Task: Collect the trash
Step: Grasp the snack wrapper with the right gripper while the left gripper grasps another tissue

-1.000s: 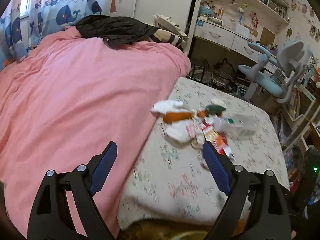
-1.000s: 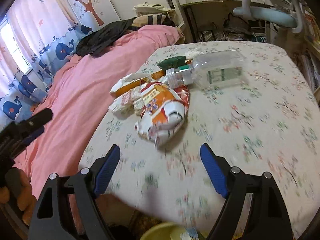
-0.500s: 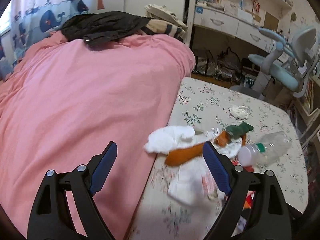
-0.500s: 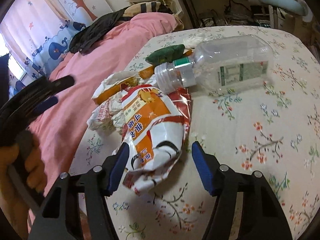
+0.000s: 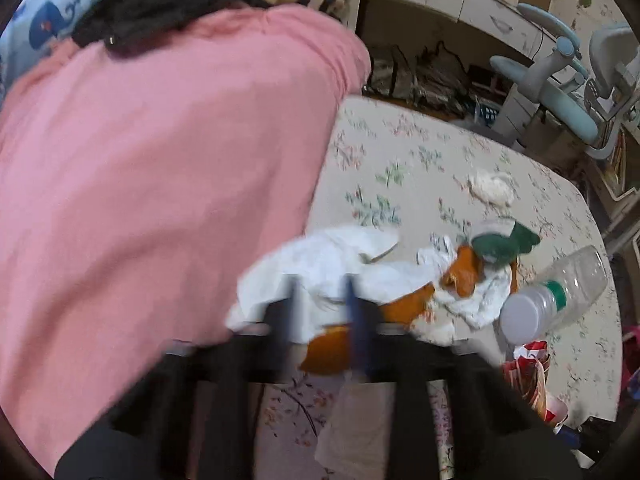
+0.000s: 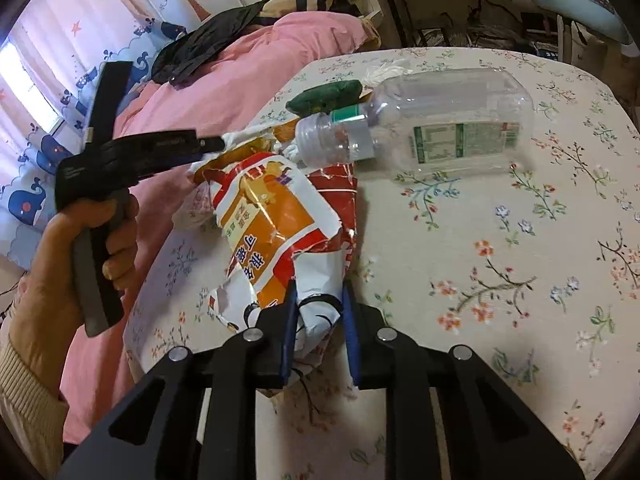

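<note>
Trash lies heaped on the floral table. In the left wrist view my left gripper is shut on crumpled white paper that lies over an orange wrapper. A dark green scrap and a clear plastic bottle lie to the right. In the right wrist view my right gripper is closing, its blue pads pinching the near white end of an orange-and-red snack bag. The bottle lies behind the bag. At the heap's left edge is the left gripper, held by a hand.
A pink bedcover borders the table's left side, with dark clothes on it. A small white tissue wad lies farther back on the table. A pale blue desk chair and drawers stand beyond the table.
My left gripper dropped onto the white paper and went from wide open to shut. My right gripper closed in on the snack bag's near end as its jaws narrowed around it.
</note>
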Action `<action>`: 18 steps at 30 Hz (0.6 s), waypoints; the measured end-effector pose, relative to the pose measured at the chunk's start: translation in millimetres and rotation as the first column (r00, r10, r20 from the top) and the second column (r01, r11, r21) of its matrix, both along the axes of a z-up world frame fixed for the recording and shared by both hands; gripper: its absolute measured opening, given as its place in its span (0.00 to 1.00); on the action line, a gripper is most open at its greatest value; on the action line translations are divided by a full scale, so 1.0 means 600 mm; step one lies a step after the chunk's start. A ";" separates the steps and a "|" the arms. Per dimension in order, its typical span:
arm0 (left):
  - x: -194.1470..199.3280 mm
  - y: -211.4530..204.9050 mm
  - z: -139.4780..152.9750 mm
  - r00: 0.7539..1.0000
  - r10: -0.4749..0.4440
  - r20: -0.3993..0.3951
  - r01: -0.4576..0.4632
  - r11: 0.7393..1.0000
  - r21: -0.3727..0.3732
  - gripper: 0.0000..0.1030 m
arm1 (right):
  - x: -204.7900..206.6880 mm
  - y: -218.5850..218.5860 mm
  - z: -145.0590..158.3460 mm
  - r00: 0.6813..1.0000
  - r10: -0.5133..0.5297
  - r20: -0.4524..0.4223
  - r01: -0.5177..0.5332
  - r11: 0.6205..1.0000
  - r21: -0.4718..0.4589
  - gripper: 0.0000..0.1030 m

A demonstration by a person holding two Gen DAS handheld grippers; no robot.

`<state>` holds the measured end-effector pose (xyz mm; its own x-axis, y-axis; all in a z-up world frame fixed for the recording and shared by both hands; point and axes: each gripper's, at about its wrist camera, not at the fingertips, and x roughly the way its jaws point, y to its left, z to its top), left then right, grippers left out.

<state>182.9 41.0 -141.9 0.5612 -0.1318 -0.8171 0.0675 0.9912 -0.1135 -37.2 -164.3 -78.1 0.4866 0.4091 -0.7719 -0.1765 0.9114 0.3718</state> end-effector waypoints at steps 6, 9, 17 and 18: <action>-0.042 0.037 0.037 0.998 0.046 0.048 -0.040 0.992 -0.123 0.06 | -0.026 -0.006 0.012 0.998 0.060 -0.032 -0.062 0.997 -0.053 0.21; -0.076 0.055 0.067 0.994 0.069 0.088 -0.053 0.984 -0.169 0.06 | -0.045 -0.015 0.030 0.999 0.051 -0.020 -0.052 0.996 -0.073 0.21; -0.189 0.054 0.123 0.989 0.012 0.150 0.018 0.980 -0.197 0.05 | -0.070 -0.062 0.040 0.999 -0.030 -0.023 0.028 0.996 -0.084 0.21; -0.204 0.049 0.121 0.990 -0.003 0.142 0.031 0.980 -0.196 0.06 | -0.074 -0.068 0.042 0.999 -0.043 -0.021 0.041 0.996 -0.079 0.21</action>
